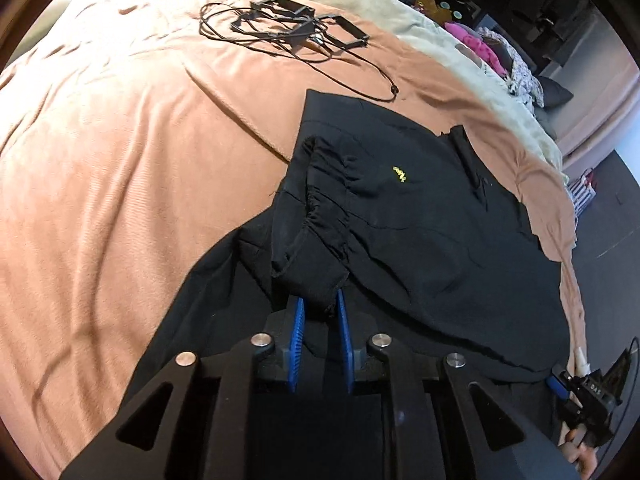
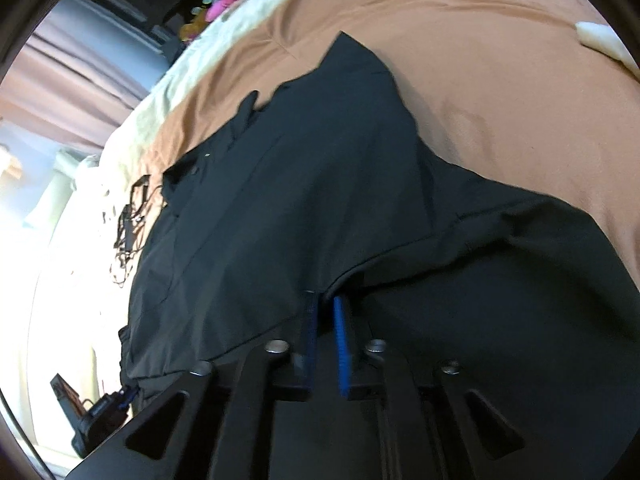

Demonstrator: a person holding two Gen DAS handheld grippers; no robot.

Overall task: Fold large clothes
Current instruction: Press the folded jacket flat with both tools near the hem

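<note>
A large black garment (image 1: 420, 216) with a small yellow logo (image 1: 399, 174) lies on the bed; it also fills the right wrist view (image 2: 320, 184). My left gripper (image 1: 319, 300) is shut on a bunched, gathered black fold (image 1: 316, 256) of it, held between the blue pads (image 1: 298, 328). My right gripper (image 2: 325, 300) is shut on a hem edge of the same garment (image 2: 360, 268), lifting it a little off the bed. The right gripper also shows at the lower right of the left wrist view (image 1: 588, 396).
The bed has a peach-brown cover (image 1: 120, 168) and a cream blanket (image 1: 440, 32) along its far edge. Black cables and frames (image 1: 288, 28) lie on the cover beyond the garment. A pile of pink and patterned clothes (image 1: 488, 52) sits off the bed. A white object (image 2: 600, 38) lies at the right.
</note>
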